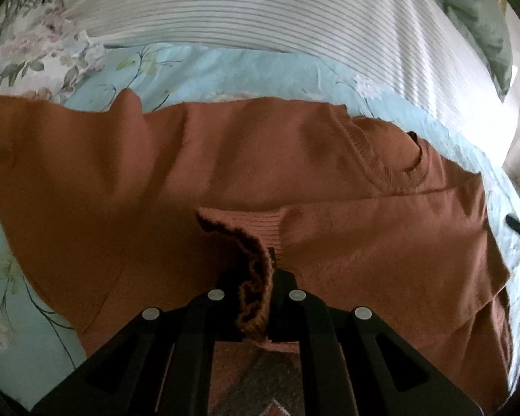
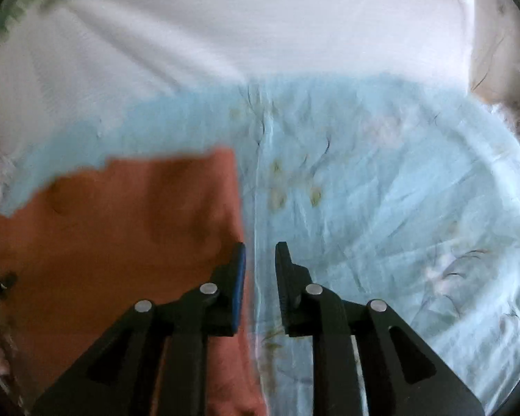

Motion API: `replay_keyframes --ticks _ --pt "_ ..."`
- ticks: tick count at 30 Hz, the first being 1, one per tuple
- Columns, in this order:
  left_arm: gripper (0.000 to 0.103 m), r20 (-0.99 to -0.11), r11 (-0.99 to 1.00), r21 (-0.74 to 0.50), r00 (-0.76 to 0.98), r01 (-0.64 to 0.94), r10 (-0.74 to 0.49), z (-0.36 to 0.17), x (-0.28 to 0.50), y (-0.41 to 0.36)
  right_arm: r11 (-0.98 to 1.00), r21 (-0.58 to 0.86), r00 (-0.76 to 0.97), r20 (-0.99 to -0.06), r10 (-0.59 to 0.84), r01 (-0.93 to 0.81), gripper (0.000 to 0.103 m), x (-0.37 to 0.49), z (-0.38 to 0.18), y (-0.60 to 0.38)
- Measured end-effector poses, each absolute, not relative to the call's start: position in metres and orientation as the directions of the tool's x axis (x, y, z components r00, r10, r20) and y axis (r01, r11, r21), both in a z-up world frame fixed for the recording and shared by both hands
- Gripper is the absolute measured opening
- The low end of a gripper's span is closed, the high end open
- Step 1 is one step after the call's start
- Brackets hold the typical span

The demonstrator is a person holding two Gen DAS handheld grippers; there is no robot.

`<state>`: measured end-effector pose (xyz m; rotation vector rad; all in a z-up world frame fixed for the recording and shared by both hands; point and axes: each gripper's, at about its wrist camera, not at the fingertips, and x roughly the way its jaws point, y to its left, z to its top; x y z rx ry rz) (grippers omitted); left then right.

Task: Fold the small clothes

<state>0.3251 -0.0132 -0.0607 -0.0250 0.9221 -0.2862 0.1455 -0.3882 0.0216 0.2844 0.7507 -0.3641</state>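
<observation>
Your left tool (image 1: 260,277) pinches the rust sweater's (image 1: 225,159) cuff; the sweater lies crosswise on the bed (image 2: 381,190), collar rightward. Your right tool (image 2: 260,260) gapes slightly, empty.

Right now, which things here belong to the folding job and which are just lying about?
Job: orange sweater, its ribbed cuff pinched in the left gripper, right gripper open with nothing in it.
Lying about: floral blue bedsheet, striped bedding, green pillow.
</observation>
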Motion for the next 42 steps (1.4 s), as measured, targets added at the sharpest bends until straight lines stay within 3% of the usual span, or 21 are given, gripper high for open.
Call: replay_keyframes --ticks 3,5,9,10,12,15,18,28,33,35,36,42 --pt "0.008 -0.786 0.965 -0.131 0.569 0.228 -0.241 -0.063 0.323 -0.016 0.945 0.165 0.635 -0.771 -0.055 0.282 0.038 0.157 0.001 -0.36" --pt "0.012 -0.785 0.966 -0.143 0.57 0.217 -0.244 -0.062 0.32 -0.007 0.947 0.112 0.551 -0.831 -0.077 0.301 0.038 0.161 -0.026 -0.358" --pt "0.016 -0.788 0.982 -0.127 0.588 0.139 -0.185 -0.058 0.311 0.03 0.907 0.192 0.582 -0.81 -0.069 0.374 0.04 0.139 -0.017 -0.37" --pt "0.015 -0.788 0.985 -0.131 0.592 0.111 -0.171 -0.057 0.31 0.043 0.899 0.246 0.61 -0.792 -0.029 0.362 0.044 0.132 -0.009 -0.368" --pt "0.015 -0.779 0.982 -0.178 0.601 0.059 -0.178 -0.052 0.308 0.072 0.89 0.332 0.659 -0.75 0.047 0.313 0.062 0.119 0.002 -0.362" --pt "0.017 -0.763 0.974 -0.223 0.628 -0.029 -0.155 -0.04 0.307 0.115 0.892 0.385 0.691 -0.712 0.124 0.237 0.063 0.106 0.015 -0.342" --pt "0.035 -0.754 0.955 -0.273 0.643 -0.119 -0.136 -0.032 0.314 0.158 0.885 0.429 0.689 -0.698 0.197 0.181 0.063 0.105 0.013 -0.321" --pt "0.067 -0.671 0.825 -0.435 0.741 -0.361 -0.03 0.008 0.363 0.279 0.886 0.445 0.615 -0.737 0.28 0.13 0.064 0.119 -0.011 -0.271" --pt "0.066 -0.658 0.765 -0.416 0.743 -0.492 0.12 0.024 0.387 0.326 0.885 0.446 0.594 -0.751 0.287 0.136 0.064 0.119 -0.018 -0.269" --pt "0.038 -0.658 0.776 -0.396 0.741 -0.491 0.133 0.027 0.395 0.337 0.886 0.443 0.592 -0.755 0.283 0.141 0.064 0.119 -0.02 -0.269" --pt "0.009 -0.658 0.786 -0.403 0.745 -0.469 0.107 0.028 0.398 0.338 0.885 0.442 0.591 -0.756 0.281 0.144 0.064 0.119 -0.02 -0.269" --pt "0.008 -0.593 0.848 -0.377 0.801 -0.372 0.088 0.046 0.372 0.312 0.876 0.458 0.6 -0.747 0.286 0.152 0.064 0.117 -0.022 -0.266"
